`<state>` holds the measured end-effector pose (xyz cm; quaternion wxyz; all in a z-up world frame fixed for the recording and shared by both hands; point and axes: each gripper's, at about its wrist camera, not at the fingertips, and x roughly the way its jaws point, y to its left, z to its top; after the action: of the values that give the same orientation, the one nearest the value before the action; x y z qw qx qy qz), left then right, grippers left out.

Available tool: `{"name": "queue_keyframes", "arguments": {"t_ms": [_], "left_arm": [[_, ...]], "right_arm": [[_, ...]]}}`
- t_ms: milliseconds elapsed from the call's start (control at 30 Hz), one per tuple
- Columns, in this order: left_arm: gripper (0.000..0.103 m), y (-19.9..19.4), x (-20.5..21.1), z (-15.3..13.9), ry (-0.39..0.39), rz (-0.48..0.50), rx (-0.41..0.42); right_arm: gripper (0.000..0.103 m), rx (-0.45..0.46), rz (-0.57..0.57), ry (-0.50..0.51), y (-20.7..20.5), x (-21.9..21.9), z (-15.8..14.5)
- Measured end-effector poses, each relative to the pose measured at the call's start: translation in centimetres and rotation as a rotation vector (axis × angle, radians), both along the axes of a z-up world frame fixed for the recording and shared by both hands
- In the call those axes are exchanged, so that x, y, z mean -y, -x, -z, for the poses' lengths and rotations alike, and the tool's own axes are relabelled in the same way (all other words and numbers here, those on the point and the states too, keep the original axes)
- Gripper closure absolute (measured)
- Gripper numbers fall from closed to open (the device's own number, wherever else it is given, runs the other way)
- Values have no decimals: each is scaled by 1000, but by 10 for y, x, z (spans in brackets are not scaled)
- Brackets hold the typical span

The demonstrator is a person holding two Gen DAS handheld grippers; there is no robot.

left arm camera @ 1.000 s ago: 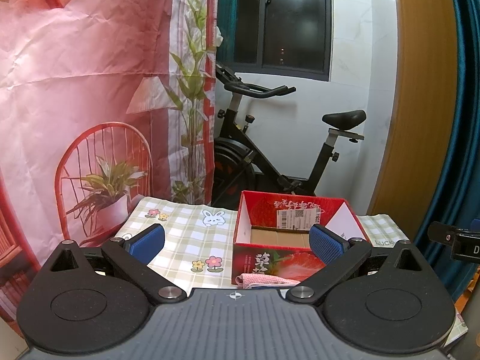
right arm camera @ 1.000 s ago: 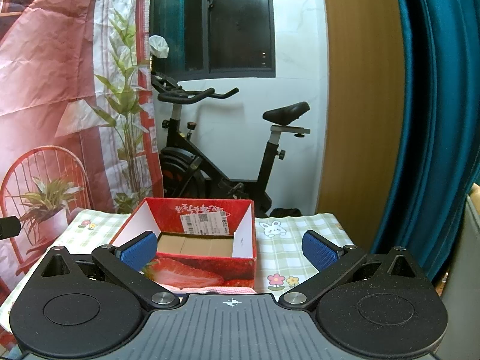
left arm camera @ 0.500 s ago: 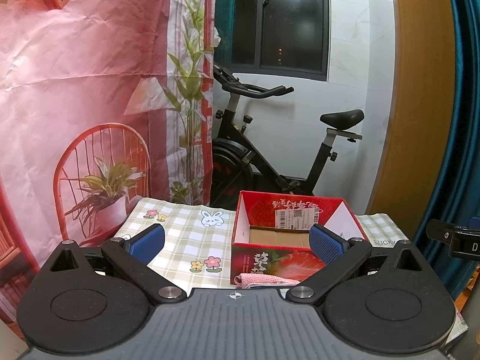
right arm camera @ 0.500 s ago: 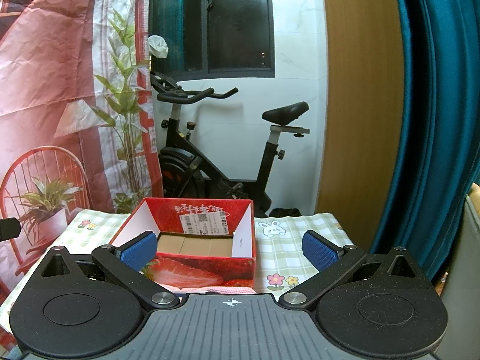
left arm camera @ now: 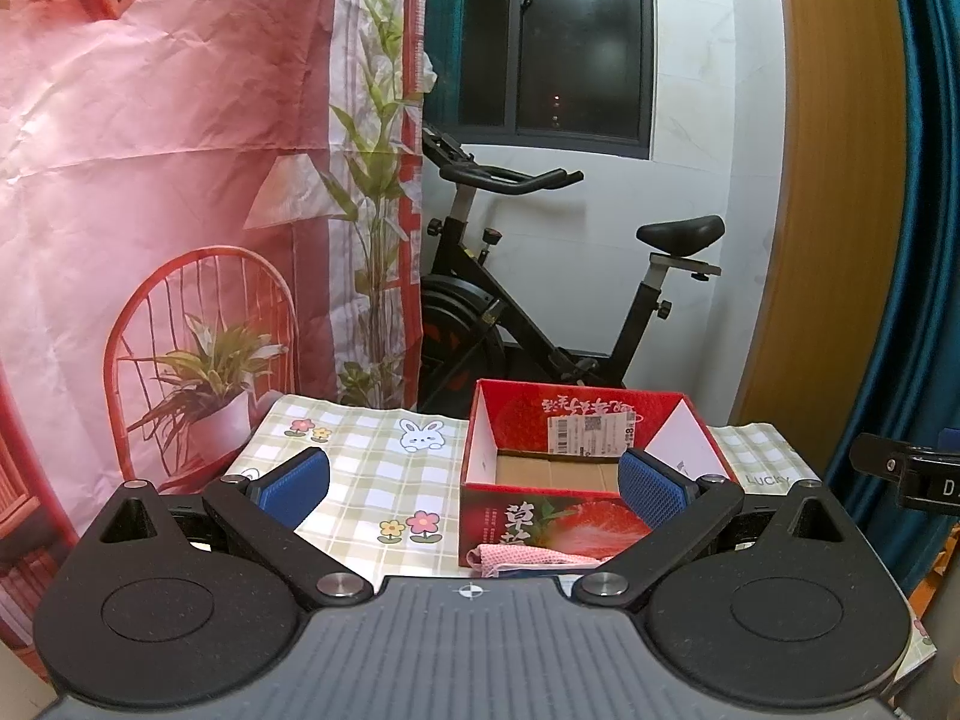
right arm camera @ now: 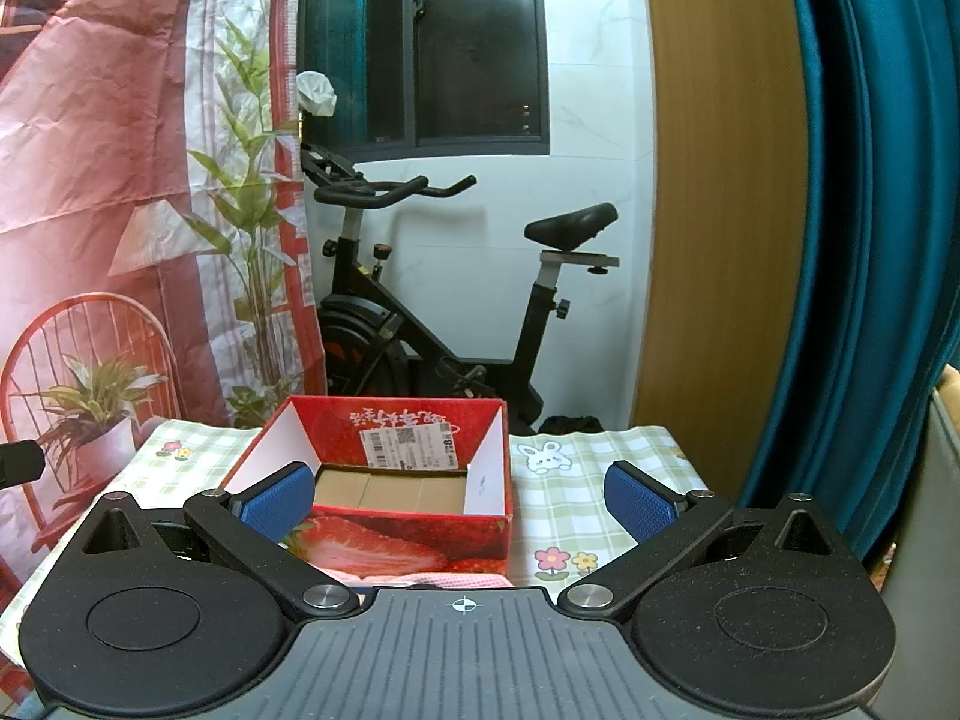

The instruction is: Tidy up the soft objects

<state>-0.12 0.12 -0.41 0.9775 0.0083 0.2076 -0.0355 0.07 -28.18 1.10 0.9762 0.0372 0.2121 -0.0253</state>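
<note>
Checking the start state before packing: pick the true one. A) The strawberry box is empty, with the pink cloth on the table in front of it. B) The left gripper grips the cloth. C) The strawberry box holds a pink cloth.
A: the strawberry box shows only its bare cardboard floor, and the pink cloth lies outside against its near wall.

Black exercise bike [left arm camera: 528, 312] below dark window [left arm camera: 552, 42] (white wall), teal curtain [right arm camera: 870, 240] alongside.
</note>
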Motion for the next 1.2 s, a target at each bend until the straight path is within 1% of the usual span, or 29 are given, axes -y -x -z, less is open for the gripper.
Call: {"name": "queue_keyframes", "arguments": {"t_ms": [233, 633, 833, 1000, 1133, 1200], "left_arm": [[0, 0, -2, -1, 24, 17, 1], [0, -3, 0, 2, 22, 21, -11], [0, -1, 1, 0, 4, 21, 2], [0, -5, 0, 3, 17, 31, -14], [0, -19, -2, 9, 9, 29, -36], [0, -27, -4, 14, 12, 15, -42]], "right_arm": [[0, 1, 0, 0, 0, 0, 0], [0, 1, 1, -1, 0, 0, 0], [0, 1, -2, -19, 1, 1, -1], [0, 15, -22, -30, -2, 2, 1], [0, 22, -45, -41, -8, 4, 8], [0, 37, -80, -68, -13, 7, 13]]}}
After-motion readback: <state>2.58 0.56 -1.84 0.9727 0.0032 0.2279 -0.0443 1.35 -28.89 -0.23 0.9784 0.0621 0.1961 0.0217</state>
